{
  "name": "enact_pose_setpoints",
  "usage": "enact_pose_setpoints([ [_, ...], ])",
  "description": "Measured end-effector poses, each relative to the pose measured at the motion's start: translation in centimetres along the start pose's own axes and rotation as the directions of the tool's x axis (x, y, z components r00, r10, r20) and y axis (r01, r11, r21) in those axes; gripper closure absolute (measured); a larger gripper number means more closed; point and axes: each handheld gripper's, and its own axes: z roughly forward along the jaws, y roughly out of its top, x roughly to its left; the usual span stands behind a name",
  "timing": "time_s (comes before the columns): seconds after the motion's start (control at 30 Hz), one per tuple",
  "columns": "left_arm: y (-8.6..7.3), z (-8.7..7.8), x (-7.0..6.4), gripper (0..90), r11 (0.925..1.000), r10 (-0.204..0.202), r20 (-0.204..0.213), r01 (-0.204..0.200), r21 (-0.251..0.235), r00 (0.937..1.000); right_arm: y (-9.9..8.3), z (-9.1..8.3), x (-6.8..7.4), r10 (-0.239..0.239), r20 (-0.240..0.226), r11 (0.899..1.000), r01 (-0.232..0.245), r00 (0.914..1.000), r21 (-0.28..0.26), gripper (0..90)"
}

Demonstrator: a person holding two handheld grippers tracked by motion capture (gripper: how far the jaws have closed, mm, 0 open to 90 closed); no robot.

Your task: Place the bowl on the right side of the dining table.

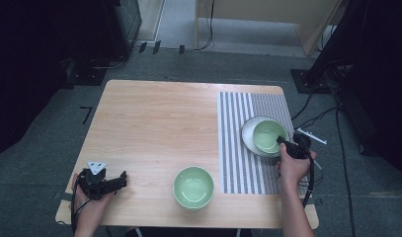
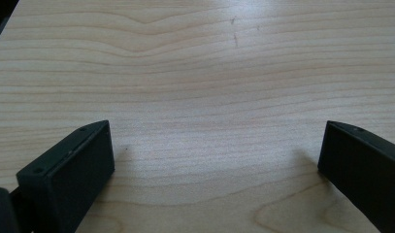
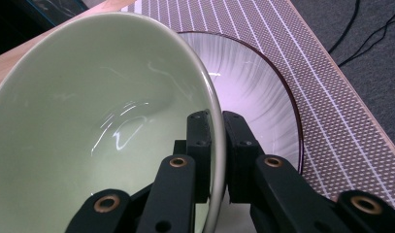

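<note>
Left tool [image 1: 120, 178]: jaws wide, resting low over bare worktop [image 1: 154, 118].
Spare bowl [image 1: 193, 187]: near front edge.
Right tool [image 3: 217, 145]: clamped on green bowl [image 1: 269, 136] rim, bowl in white plate [image 1: 249, 139] on striped mat [image 1: 238, 163].

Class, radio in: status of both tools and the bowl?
Right tool shut on green bowl rim, over white plate. Left tool open, idle. Nothing blocking.
</note>
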Motion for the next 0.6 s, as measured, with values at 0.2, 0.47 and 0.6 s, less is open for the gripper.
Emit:
enact_pose_setpoints([
  [0.2, -0.02, -0.02, 0.00, 0.0, 1.0000, 0.000, -0.001, 0.000, 0.000, 1.0000, 0.14, 0.15, -0.08, 0.012, -0.003, 1.000, -0.012, 0.9999, 0.000, 83.7],
  [0.47, -0.02, -0.01, 0.00, 0.0, 1.0000, 0.000, -0.001, 0.000, 0.000, 1.0000, 0.28, 0.32, 0.06, 0.018, -0.002, 1.000, -0.018, 0.9998, -0.011, 83.2],
  [0.6, -0.02, -0.01, 0.00, 0.0, 1.0000, 0.000, -0.001, 0.000, 0.000, 1.0000, 0.30, 0.44, -0.04, 0.026, -0.002, 1.000, -0.026, 0.9997, -0.016, 83.2],
])
